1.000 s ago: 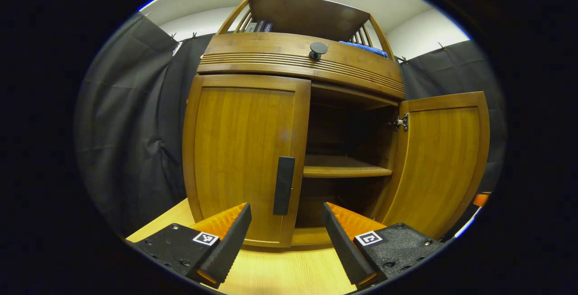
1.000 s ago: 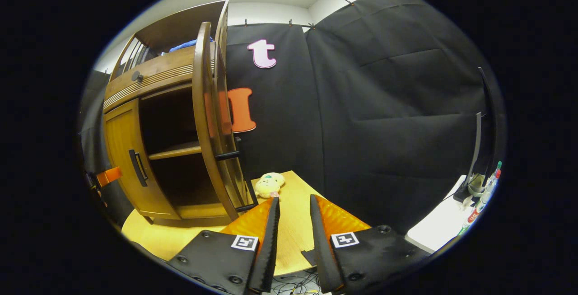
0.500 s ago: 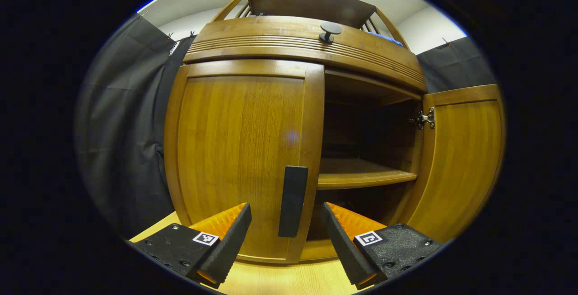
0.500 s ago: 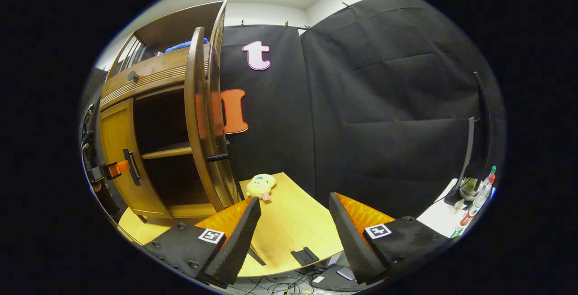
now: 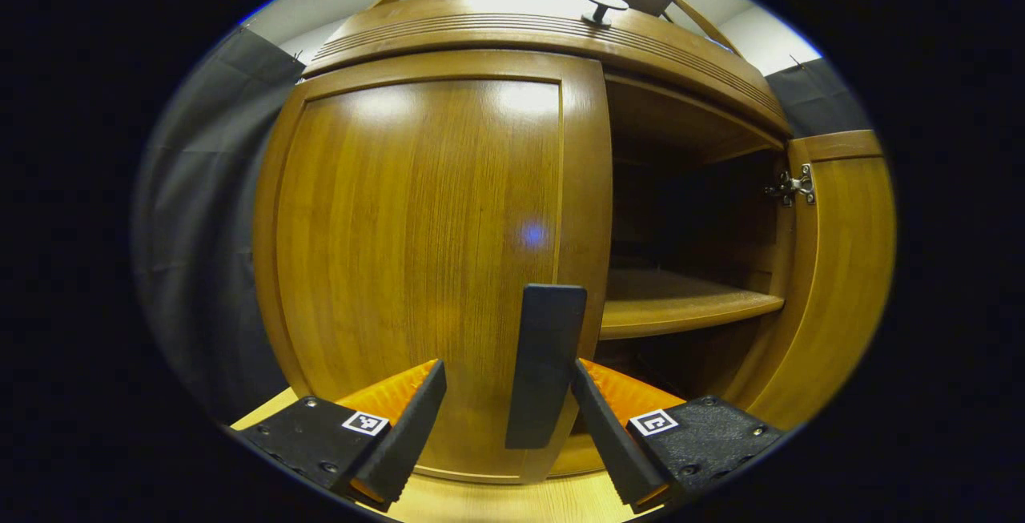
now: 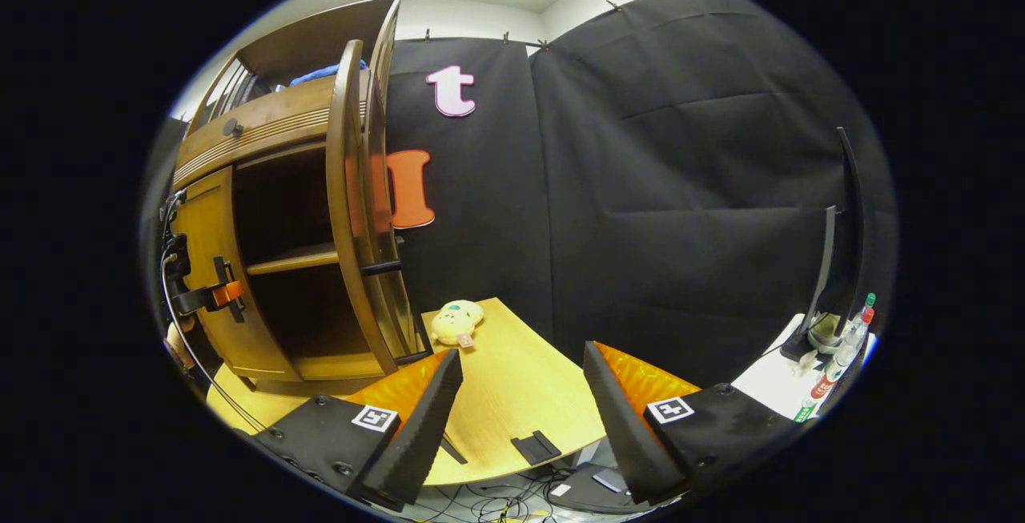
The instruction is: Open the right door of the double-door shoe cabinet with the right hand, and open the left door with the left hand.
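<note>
Cabinet (image 5: 424, 227): glossy grained wood with a ribbed band above the doors; stood on a pale wooden table (image 6: 512, 395).
Left door (image 5: 416, 251): closed; a flat, dark, matte bar handle (image 5: 544, 363) is mounted upright on its inner edge.
Right door (image 5: 837, 267): swung wide open, metal hinge (image 5: 793, 185) exposed, shelf (image 5: 681, 307) seen inside.
Left gripper (image 5: 504, 419): jaws spread apart; the handle is seen between the ridged fingers, nearer the right one; contact cannot be told.
Right gripper (image 6: 520, 419): jaws spread, nothing held, over the table edge, well apart from the right door.
Soft toy (image 6: 455, 323): laid beside the cabinet.
</note>
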